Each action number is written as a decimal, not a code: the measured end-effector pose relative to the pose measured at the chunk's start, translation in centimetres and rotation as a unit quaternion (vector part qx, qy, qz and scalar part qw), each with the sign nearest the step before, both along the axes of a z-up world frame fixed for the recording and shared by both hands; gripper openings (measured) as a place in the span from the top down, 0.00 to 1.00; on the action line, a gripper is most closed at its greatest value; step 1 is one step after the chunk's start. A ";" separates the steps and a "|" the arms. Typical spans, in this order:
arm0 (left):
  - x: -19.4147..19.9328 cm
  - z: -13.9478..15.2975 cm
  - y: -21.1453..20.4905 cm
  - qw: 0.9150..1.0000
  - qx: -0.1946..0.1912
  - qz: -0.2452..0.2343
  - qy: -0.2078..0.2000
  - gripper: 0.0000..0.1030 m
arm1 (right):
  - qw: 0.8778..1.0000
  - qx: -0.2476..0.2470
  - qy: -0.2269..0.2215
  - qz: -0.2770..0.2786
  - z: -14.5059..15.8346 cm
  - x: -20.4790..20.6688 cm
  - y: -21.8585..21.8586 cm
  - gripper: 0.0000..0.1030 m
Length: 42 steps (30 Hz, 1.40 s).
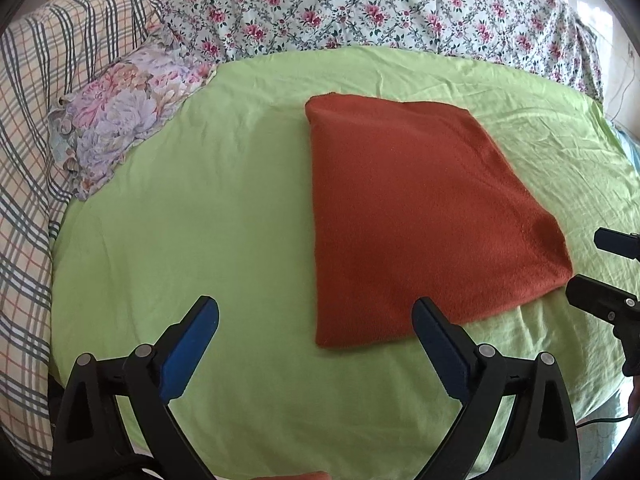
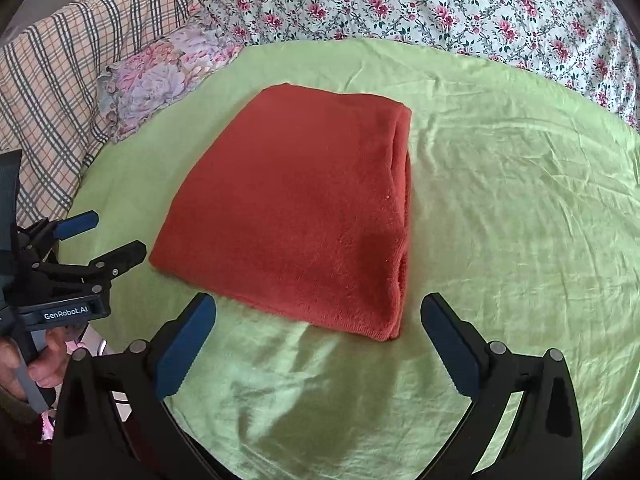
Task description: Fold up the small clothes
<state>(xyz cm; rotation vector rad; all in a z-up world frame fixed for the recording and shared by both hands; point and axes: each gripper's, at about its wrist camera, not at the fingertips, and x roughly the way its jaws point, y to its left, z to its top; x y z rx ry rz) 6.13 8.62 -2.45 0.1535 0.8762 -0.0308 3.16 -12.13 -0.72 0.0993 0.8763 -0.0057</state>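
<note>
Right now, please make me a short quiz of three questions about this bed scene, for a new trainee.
1. True or false: the red cloth lies folded flat on the green sheet.
2. Which gripper grips the red cloth? A) the left gripper B) the right gripper C) neither
3. Fill in: the small floral pillow lies beside the ____ blanket.

Key
1. True: it is a neat stack with layered edges on one side.
2. C: both stand open, short of the cloth, nothing between the fingers.
3. Plaid.
</note>
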 end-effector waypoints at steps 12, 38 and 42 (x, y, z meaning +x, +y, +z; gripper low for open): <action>2.7 -0.1 -0.3 1.000 0.000 0.004 0.016 0.04 | 1.000 0.002 0.015 0.010 0.5 3.1 -1.1 0.01; 6.5 0.5 -1.0 0.999 -0.032 0.004 0.040 0.04 | 0.999 0.038 0.019 -0.017 1.0 6.9 -4.0 0.01; 6.2 0.7 -1.1 0.999 -0.038 0.007 0.037 0.04 | 0.998 0.047 0.021 -0.018 0.6 7.0 -3.9 0.01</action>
